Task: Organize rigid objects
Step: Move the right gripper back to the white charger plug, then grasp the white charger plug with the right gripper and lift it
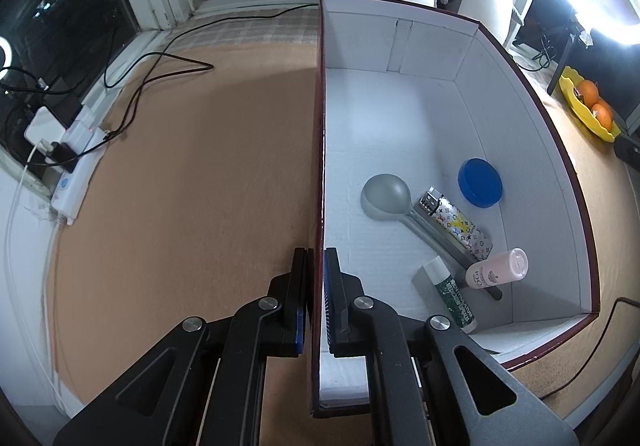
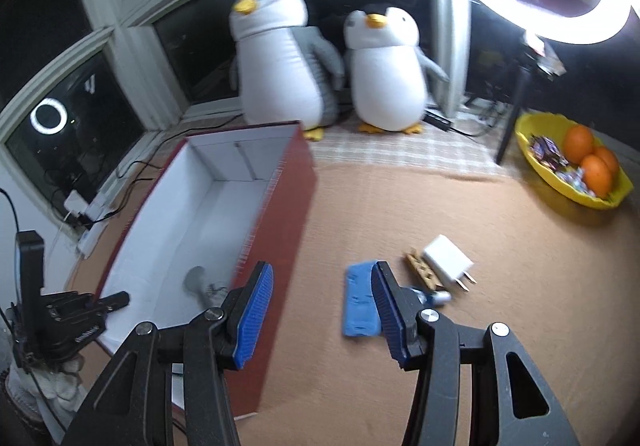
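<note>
Left wrist view, one box (image 1: 400,45), five items inside, left claw (image 1: 317,298) pinching its wall

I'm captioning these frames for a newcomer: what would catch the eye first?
Two plush penguins stand at the window behind a red box with a white inside. The left gripper clamps the box's near wall; a blue lid and scoop lie inside.

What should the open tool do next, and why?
Probably lower the right tool onto the blue block and close. It is open and empty, just above the block, which lies on the mat outside the box with the charger and peg. The left tool grips the box wall.
</note>
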### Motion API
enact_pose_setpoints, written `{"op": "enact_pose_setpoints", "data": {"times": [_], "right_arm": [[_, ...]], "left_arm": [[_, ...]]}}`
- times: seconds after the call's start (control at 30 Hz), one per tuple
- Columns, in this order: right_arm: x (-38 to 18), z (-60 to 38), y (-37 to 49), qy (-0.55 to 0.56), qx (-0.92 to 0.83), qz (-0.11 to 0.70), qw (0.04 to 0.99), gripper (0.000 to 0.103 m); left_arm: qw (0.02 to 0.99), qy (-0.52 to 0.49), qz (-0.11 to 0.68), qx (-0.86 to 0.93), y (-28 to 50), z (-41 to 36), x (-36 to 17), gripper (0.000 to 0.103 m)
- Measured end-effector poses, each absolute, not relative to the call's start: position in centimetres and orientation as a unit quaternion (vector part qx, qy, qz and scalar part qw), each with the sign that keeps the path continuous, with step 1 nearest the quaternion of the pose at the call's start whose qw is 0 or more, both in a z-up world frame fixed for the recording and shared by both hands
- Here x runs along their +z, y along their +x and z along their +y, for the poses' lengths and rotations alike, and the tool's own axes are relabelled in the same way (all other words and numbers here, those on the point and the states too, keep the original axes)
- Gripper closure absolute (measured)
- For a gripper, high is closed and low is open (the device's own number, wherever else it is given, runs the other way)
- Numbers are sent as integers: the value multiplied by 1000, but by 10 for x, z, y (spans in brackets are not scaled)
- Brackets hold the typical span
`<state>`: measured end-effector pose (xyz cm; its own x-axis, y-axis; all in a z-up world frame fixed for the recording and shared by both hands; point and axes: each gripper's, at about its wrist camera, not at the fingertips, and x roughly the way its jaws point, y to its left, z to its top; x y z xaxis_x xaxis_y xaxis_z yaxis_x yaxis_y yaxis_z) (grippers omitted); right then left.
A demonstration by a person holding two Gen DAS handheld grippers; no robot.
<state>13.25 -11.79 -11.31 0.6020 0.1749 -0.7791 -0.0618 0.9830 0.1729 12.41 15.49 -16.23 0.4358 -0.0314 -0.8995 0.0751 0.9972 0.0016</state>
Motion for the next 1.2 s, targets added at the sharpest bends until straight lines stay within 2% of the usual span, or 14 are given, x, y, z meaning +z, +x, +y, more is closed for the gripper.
{"op": "enact_pose_setpoints", "data": {"times": [0.47,0.83,1.2], "right_arm": [[-161,-208,123,141,-22,491,859,56],[-180,-231,168,218,-39,511,831,56],[-212,-216,223,116,-47,559,820,56]], "left_arm": [[843,33,535,-38,128,154,-164,97],[841,36,538,-38,131,152,-165,97],[838,38,543,-39,134,153,-166,97]]}}
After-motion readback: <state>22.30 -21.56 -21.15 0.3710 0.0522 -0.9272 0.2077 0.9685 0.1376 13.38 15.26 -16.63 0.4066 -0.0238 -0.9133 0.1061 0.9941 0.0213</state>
